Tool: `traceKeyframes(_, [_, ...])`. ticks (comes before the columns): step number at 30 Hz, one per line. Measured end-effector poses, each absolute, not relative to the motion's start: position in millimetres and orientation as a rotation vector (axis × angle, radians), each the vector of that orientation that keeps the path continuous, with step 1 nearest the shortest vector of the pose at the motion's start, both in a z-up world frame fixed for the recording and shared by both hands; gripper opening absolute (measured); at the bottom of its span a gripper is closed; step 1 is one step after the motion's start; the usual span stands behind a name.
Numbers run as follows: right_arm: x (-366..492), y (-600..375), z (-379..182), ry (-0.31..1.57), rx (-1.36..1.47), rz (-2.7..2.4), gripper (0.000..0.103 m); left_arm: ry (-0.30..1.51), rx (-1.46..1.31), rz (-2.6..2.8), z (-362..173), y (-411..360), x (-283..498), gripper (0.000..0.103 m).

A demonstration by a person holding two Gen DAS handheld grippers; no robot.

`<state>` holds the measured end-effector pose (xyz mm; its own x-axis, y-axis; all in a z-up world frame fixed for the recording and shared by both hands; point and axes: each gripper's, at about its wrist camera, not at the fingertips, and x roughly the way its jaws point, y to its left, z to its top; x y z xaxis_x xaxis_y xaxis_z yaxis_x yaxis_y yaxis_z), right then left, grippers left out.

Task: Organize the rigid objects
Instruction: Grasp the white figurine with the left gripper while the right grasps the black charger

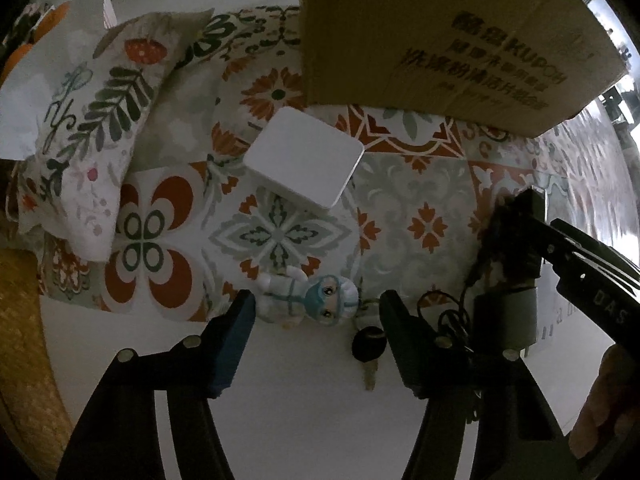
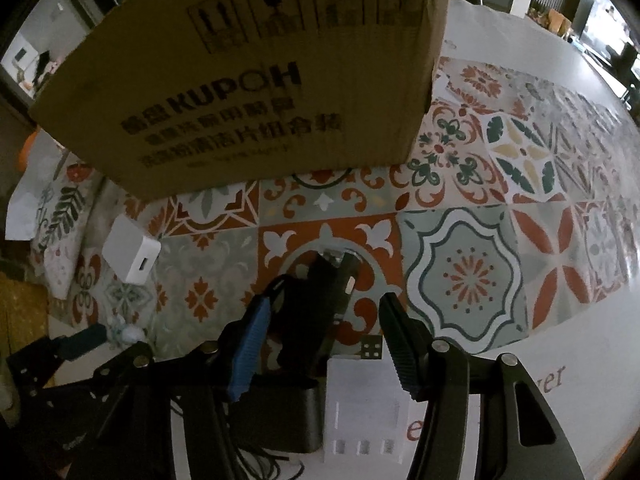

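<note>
A small doll keychain in a white suit and blue mask lies at the mat's near edge, its black-headed key on the white tabletop. My left gripper points down over it, open, jaws on either side of the doll with gaps on both. My right gripper straddles a black oblong device lying on the mat; the blue-padded finger is close to it and the other pad stands apart. A white square charger rests further out on the mat.
A big cardboard box stands at the back of the patterned mat. A floral pillow lies at the left. Near the right gripper sit a dark grey box, a white plastic piece and tangled black cord.
</note>
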<state>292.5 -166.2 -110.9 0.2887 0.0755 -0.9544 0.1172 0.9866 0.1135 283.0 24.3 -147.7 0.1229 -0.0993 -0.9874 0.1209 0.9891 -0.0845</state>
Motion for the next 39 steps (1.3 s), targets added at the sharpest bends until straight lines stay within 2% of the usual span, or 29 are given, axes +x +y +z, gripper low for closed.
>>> traceKeyframes(2, [295,-163,-115,1.286,0.169,-0.029,0.057,1.447,0.013,-0.157,-152,25,286,0.058])
traceKeyframes(14, [301,-150,-131,1.290,0.181,-0.016,0.042,1.430,-0.004,-0.147,-164,30,286,0.054])
traceKeyframes(23, [290,-160,-129,1.257,0.215,0.015,0.035,1.390,-0.007,-0.157,-145,24,276,0.054])
traceKeyframes(39, [270,-177,-84,1.151,0.230,0.046,0.033,1.270,0.014,-0.187,-95,13,263,0.054])
